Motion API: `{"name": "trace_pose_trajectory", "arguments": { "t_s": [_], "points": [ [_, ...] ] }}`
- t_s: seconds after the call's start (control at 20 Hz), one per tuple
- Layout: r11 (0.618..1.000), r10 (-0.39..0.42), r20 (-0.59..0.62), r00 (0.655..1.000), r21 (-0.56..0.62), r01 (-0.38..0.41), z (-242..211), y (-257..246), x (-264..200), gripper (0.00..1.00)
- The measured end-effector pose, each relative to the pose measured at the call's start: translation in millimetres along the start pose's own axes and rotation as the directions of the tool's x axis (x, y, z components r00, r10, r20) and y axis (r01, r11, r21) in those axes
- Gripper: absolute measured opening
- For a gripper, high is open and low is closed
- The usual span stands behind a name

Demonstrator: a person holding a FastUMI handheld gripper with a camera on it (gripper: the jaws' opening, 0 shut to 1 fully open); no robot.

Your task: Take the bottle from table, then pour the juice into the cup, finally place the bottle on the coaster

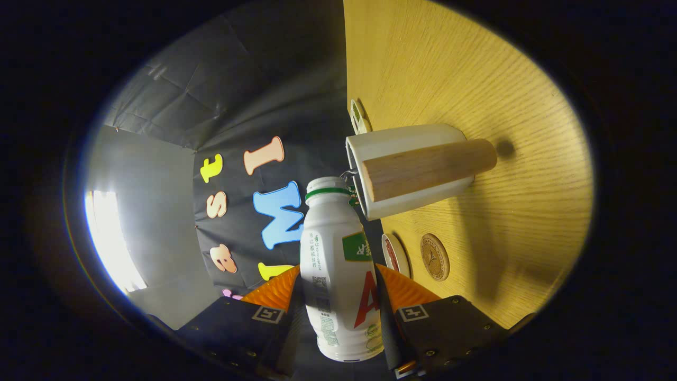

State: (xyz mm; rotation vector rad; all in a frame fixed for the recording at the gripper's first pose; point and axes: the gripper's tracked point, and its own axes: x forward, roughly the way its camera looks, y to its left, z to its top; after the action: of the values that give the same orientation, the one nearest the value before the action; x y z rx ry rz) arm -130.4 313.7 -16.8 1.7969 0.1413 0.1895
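Observation:
My gripper (338, 283) is shut on a white juice bottle (338, 248) with a green neck ring, and both orange fingers (277, 290) press on its sides. The whole view is rolled sideways, so the bottle lies tipped over relative to the table. Its top sits just beside the rim of a white cup (410, 138) with a wooden handle (428, 168) that stands on the wooden table (449, 69). A round brown coaster (435, 257) lies on the table near the cup's base side, just beyond my right finger. I cannot tell whether any juice is flowing.
A white and red round disc (395, 255) lies by the table edge next to the brown coaster. Another round disc with green marks (359, 117) lies at the table edge beyond the cup. The black booth wall stands behind the bottle.

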Motion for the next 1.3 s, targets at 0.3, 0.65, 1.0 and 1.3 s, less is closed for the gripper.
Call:
{"name": "trace_pose_trajectory", "arguments": {
  "t_s": [0.3, 0.65, 1.0, 1.3],
  "points": [
    [1.0, 0.0, -0.004, 1.0, 0.018, 0.0, -0.5, 1.9, -2.9, 0.64],
    [0.999, 0.016, -0.002, 1.0, 0.038, -0.016, 0.2, 9.1, -5.1, 0.64],
    [0.998, 0.026, -0.001, 1.0, 0.054, -0.026, 0.2, 11.8, -3.4, 0.64],
    [0.997, 0.037, -0.003, 0.999, 0.063, -0.036, 0.5, 14.3, -4.2, 0.64]
  ]
}}
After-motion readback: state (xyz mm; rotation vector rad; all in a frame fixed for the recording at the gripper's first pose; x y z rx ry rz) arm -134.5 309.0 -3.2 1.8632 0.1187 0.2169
